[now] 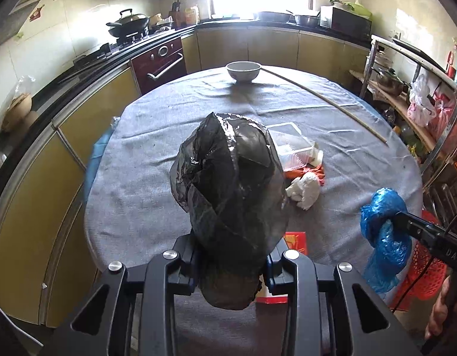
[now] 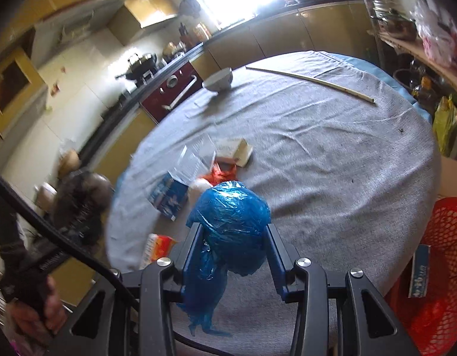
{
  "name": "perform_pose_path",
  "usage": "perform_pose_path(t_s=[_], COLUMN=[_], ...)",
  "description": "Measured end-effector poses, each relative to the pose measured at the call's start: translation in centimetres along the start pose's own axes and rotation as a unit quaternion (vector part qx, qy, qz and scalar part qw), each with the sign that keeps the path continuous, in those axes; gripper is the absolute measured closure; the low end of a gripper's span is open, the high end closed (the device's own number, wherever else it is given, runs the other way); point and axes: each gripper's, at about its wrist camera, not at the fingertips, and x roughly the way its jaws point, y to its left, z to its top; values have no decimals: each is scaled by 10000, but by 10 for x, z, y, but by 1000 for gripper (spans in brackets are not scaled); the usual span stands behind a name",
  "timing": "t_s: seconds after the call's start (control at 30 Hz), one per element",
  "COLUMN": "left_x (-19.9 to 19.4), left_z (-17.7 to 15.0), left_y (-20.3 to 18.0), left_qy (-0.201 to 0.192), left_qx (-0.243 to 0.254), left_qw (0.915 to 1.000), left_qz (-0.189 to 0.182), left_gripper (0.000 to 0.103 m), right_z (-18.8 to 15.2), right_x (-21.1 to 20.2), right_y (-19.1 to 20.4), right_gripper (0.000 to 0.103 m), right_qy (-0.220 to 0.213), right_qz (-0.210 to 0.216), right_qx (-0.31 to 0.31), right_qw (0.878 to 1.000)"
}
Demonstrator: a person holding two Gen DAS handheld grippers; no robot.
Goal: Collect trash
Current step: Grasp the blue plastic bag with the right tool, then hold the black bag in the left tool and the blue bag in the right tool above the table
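Two crinkled bags pinched, black bag (image 1: 231, 190) in left gripper (image 1: 231, 262), blue bag (image 2: 234, 222) in right gripper (image 2: 234, 255)

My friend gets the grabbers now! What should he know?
Left gripper: jaws shut on a crumpled black plastic bag, held above the table.
Right gripper: jaws shut on a crumpled blue plastic bag, also in the air.
Still on the grey cloth: clear plastic box, white tissue wad, orange wrapper, blue carton, red packet.
The white bowl and long stick lie at the far side.
A red mesh basket stands beside the table on the right.
Left: bin both bags, then gather the rest.
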Motion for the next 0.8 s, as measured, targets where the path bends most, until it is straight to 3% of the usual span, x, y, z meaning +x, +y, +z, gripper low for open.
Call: perform_pose_path(t_s=[0.3, 0.57, 0.8], left_x=[29, 41, 39], left_z=[-20, -30, -32], left_y=[26, 40, 34], left_qy=[336, 410, 353], left_qx=[-223, -327, -65], left_qw=[9990, 9985, 9990], left_qz=[206, 176, 276], left_gripper=[68, 68, 68], right_z=[-19, -22, -22], right_x=[30, 38, 41], right_y=[19, 28, 30], right_gripper=[58, 58, 58], right_qy=[367, 389, 412], right_qz=[-598, -802, -858], right_qx=[-512, -671, -676], right_qw=[9962, 9938, 9932])
